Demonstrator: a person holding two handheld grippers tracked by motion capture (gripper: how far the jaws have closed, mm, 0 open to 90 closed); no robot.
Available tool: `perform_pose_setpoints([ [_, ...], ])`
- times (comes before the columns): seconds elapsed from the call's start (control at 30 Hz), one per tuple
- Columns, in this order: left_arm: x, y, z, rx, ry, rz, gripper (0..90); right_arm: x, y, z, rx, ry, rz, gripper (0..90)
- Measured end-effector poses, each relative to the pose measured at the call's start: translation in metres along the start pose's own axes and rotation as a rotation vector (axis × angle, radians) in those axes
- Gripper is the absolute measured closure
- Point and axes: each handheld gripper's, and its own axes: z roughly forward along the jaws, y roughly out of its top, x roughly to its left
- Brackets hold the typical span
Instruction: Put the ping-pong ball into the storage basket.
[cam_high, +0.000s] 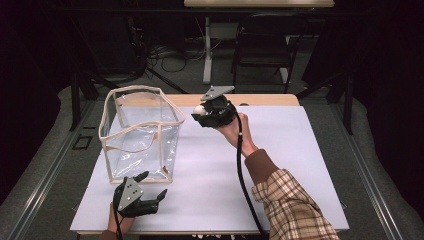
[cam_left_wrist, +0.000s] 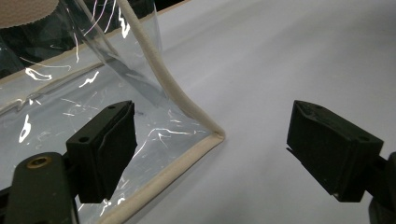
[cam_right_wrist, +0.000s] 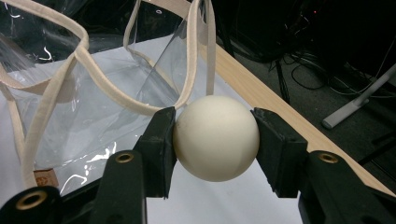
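A clear plastic bag (cam_high: 141, 132) with cream trim stands open on the left of the white table cover. My right gripper (cam_high: 199, 112) is raised just right of the bag's top rim, shut on a cream ball (cam_right_wrist: 215, 137); both pads press its sides. In the high view the ball (cam_high: 199, 109) peeks out at the gripper's left end. My left gripper (cam_high: 153, 186) rests low near the front edge, open, with its jaws either side of the bag's near bottom corner (cam_left_wrist: 215, 136). Nothing is pinched between those jaws.
The white cover (cam_high: 280, 165) lies over a wooden table whose far edge (cam_high: 260, 99) shows behind it. A dark chair (cam_high: 263, 45) and a white table leg (cam_high: 207, 50) stand beyond, with cables on the floor. The right gripper's black cable (cam_high: 243, 175) trails along the checked sleeve.
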Motion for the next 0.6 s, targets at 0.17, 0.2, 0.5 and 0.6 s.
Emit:
perform_pose_setpoints([
  [0.17,0.0,0.0,0.0,-0.001,-0.002,0.0,16.0,0.0,0.004,0.002,-0.004,0.005,-0.001,50.9],
  [0.2,0.0,0.0,0.001,0.001,-0.001,0.001,16.0,0.0,0.005,0.002,-0.005,0.007,0.0,50.9],
  [0.5,0.0,0.0,0.001,-0.001,-0.002,-0.001,15.9,0.005,0.013,0.01,-0.008,0.024,-0.005,50.9],
  [0.6,0.0,0.0,0.001,0.0,-0.003,-0.002,16.0,0.007,0.016,0.013,-0.006,0.028,-0.013,50.9],
])
